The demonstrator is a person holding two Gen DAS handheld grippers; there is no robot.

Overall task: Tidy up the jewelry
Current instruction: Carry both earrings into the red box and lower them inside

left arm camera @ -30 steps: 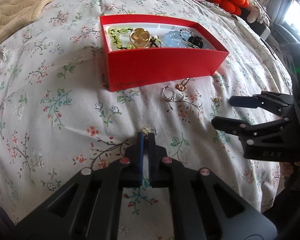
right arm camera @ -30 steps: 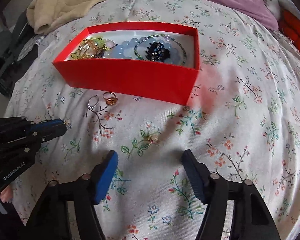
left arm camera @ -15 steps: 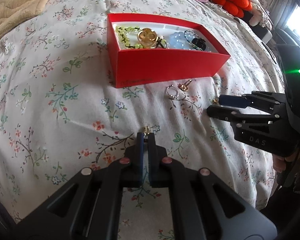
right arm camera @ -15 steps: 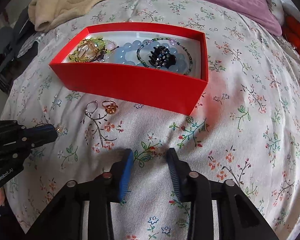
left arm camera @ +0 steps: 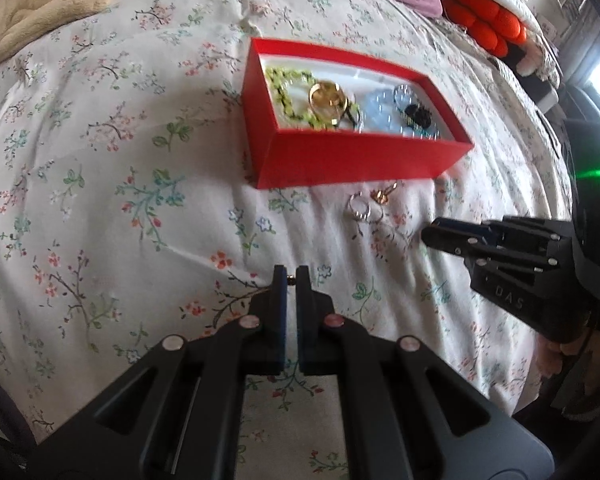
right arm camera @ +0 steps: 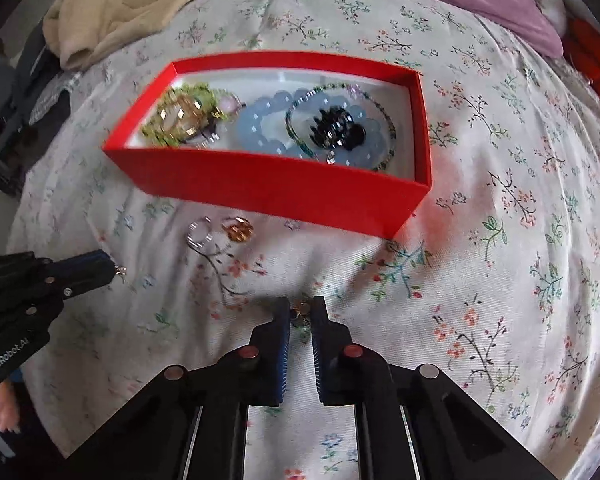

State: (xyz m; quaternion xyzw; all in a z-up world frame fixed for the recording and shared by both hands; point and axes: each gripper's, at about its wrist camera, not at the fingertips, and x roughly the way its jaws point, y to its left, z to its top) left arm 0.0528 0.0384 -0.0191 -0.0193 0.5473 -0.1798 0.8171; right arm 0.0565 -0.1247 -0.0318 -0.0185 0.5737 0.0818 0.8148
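From the left wrist view, the left tongs [left arm camera: 291,276] are closed on a small gold earring [left arm camera: 290,279] above the bed [left arm camera: 100,184], the red box [left arm camera: 356,160] beyond and two rings [left arm camera: 370,204] by its near wall. From the right wrist view, the right tongs [right arm camera: 302,312] have just been closing – they now pinch a second small earring [right arm camera: 301,312], so both pieces look ready for the box.

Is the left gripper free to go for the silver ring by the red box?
Probably not yet: the path over the bedspread to the silver ring looks clear, but the left gripper is shut on a small earring.
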